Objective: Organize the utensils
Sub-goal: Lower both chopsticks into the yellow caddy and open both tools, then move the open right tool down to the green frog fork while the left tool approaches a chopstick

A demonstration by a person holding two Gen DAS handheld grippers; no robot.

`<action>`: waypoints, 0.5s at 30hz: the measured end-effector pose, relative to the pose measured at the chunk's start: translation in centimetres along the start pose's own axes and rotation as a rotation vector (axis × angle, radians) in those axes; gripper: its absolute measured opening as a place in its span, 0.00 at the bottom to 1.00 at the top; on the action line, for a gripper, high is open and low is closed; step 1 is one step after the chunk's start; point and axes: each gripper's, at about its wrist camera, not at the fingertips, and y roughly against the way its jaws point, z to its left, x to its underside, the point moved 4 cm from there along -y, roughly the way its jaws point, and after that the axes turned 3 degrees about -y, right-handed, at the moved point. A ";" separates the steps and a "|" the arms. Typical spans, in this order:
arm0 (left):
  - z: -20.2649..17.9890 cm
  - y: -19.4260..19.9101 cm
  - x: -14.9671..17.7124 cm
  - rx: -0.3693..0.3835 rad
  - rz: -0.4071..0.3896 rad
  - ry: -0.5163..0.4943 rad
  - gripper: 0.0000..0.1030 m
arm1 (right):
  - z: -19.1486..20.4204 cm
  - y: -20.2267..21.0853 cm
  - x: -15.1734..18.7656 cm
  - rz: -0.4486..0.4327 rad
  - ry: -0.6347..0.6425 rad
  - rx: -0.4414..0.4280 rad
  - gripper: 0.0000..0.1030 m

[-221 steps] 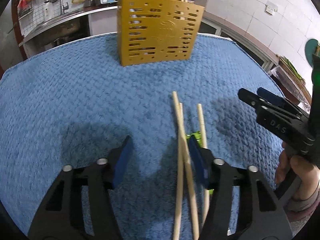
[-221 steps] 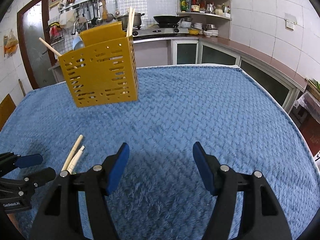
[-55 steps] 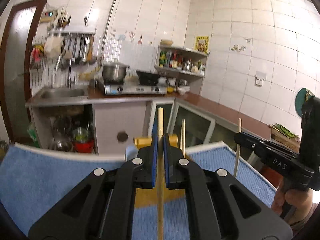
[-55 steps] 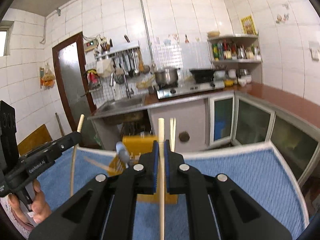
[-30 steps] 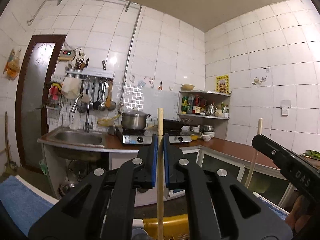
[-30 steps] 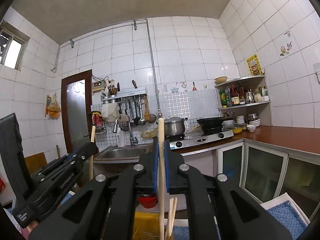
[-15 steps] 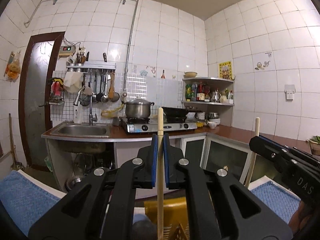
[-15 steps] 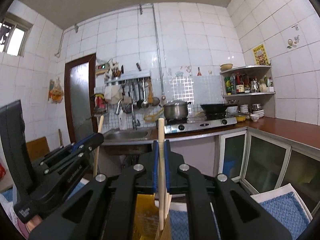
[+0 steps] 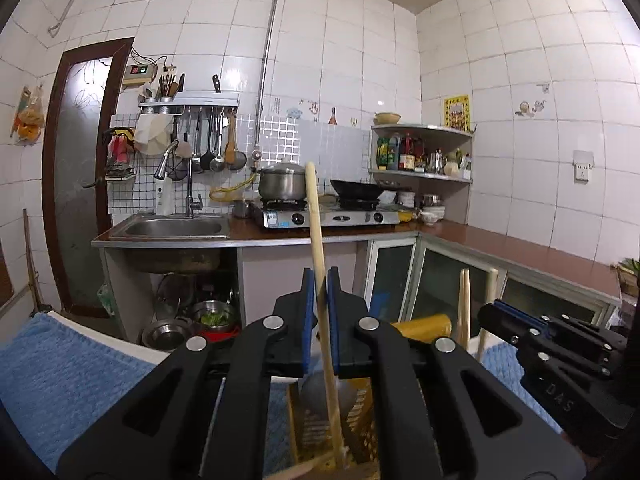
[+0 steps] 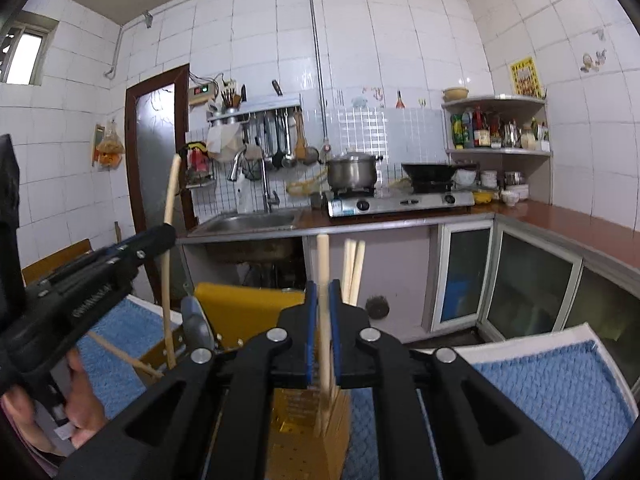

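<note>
The left gripper (image 9: 318,312) pinches a pale round wooden chopstick (image 9: 316,232); the right gripper (image 10: 323,320) pinches another (image 10: 323,264), both upright over the perforated yellow plastic holder (image 10: 248,308).

A two-burner gas stove (image 9: 326,216) sits on the brown kitchen counter (image 9: 520,246) against the white tiled wall. On its left burner stands a lidded steel pot (image 9: 282,184); on its right burner, a black wok (image 9: 356,189). Left of the stove is a steel sink (image 9: 172,227) with a tall faucet (image 9: 188,184), and above that a wall rack (image 9: 188,100) hung with ladles. A dark-framed door (image 9: 76,168) stands further left. Right of the stove, a corner shelf (image 9: 420,152) carries bottles. A blue towel (image 10: 552,384) covers the tabletop in the foreground.
</note>
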 end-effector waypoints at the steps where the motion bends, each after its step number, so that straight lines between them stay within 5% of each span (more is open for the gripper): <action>1: 0.1 0.1 0.3 0.010 0.026 -0.004 0.08 | 0.0 -0.1 0.3 0.013 -0.002 0.002 0.08; 3: 0.5 0.5 0.9 0.015 0.053 -0.002 0.17 | -0.1 -0.1 0.7 0.036 -0.003 0.020 0.12; 5: 0.9 1.2 1.2 0.010 0.066 0.001 0.29 | -0.1 0.2 1.0 0.051 -0.010 0.024 0.51; 6: 1.2 1.8 1.3 0.011 0.072 0.007 0.34 | -0.2 0.6 1.0 0.047 -0.015 0.033 0.55; 10: 2.7 4.1 1.7 0.016 0.101 0.039 0.50 | -0.3 2.0 1.4 0.073 -0.017 0.067 0.56; 15: 5.4 8.2 2.7 0.015 0.132 0.058 0.84 | -0.2 4.4 2.2 0.104 -0.034 0.109 0.69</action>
